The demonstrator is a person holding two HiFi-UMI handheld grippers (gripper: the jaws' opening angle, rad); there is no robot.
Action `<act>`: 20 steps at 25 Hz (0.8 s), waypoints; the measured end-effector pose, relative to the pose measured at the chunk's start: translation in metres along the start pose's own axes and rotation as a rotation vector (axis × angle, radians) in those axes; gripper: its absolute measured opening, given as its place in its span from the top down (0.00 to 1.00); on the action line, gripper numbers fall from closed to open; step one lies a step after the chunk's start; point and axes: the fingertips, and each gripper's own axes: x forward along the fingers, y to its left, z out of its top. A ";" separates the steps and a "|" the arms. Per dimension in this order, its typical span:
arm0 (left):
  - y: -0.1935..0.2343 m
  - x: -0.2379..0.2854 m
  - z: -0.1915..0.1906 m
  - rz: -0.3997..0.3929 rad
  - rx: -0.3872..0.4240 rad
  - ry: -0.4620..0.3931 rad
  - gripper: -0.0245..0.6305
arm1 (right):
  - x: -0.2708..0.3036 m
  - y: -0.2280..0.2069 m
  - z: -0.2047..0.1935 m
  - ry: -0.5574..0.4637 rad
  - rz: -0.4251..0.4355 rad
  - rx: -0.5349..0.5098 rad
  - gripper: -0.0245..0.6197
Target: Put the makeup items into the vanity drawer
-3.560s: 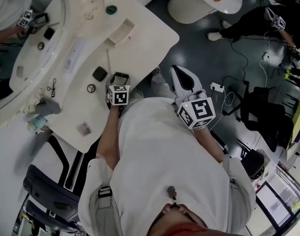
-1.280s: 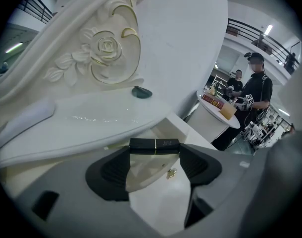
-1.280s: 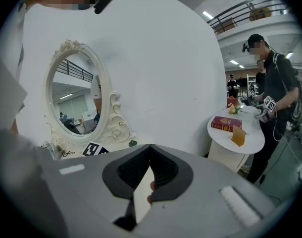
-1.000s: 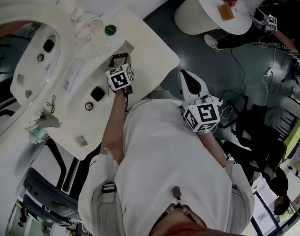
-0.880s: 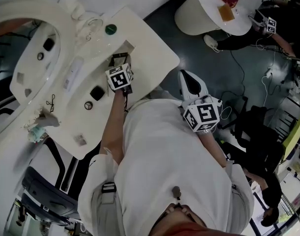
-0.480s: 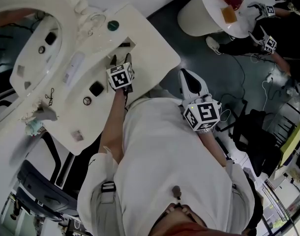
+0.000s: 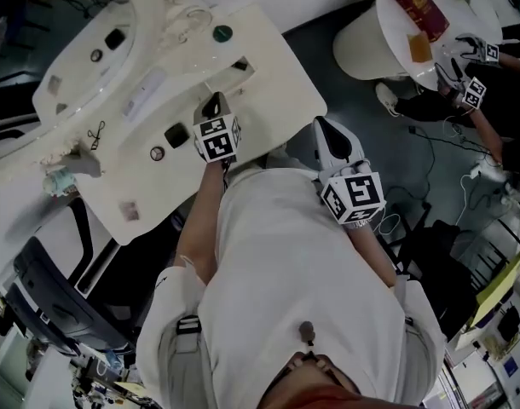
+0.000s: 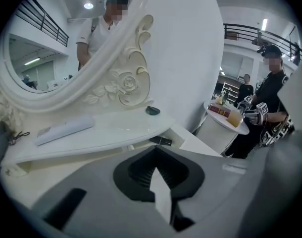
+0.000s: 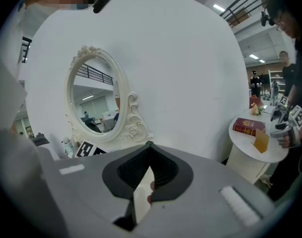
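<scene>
– Makeup items (image 7: pixel 176 135): where did they lie?
– On the vanity (image 7: pixel 277 88), all but one outside the drawer (image 7: pixel 228 75). A black compact (image 7: pixel 176 135) sat near the left gripper (image 7: pixel 214 100), at its 8 o'clock in the head view. A round item (image 7: pixel 157 153) lay just beyond it on the same line. A square one (image 7: pixel 130 211) lay well apart at 7 o'clock. A dark tube (image 8: pixel 161 141) appeared to lie in the drawer, which stood open at the jaws' 1 o'clock.
– State of the jaws?
– The left jaws had just been closing and were together, with nothing between them. They hung above the vanity top, touching no item. The right gripper (image 7: pixel 321 124) also had its jaws together, with nothing in them that I could name. It hung just off the vanity's corner.
– Which hand was nearer?
– The left, plainly. The right was well apart from every item.
– Long axis of the compact?
– None worth recording. It looked square, its edges running roughly 1 to 7 and 10 to 4 o'clock.
– Judgement?
– The left jaws pointed toward 12, away from the compact. In my judgement the next move called for opening them, swinging round to 8 o'clock and straddling the compact across two opposite edges.
</scene>
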 end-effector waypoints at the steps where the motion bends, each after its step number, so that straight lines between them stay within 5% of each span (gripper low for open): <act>1: -0.001 -0.006 0.000 0.005 -0.004 -0.007 0.95 | 0.000 0.001 0.001 0.000 0.013 -0.002 0.95; 11: 0.010 -0.091 0.004 0.156 -0.099 -0.134 0.95 | 0.013 0.033 0.010 -0.011 0.263 -0.046 0.95; 20: 0.010 -0.187 0.020 0.213 -0.142 -0.296 0.95 | 0.020 0.076 0.004 0.005 0.423 -0.100 0.95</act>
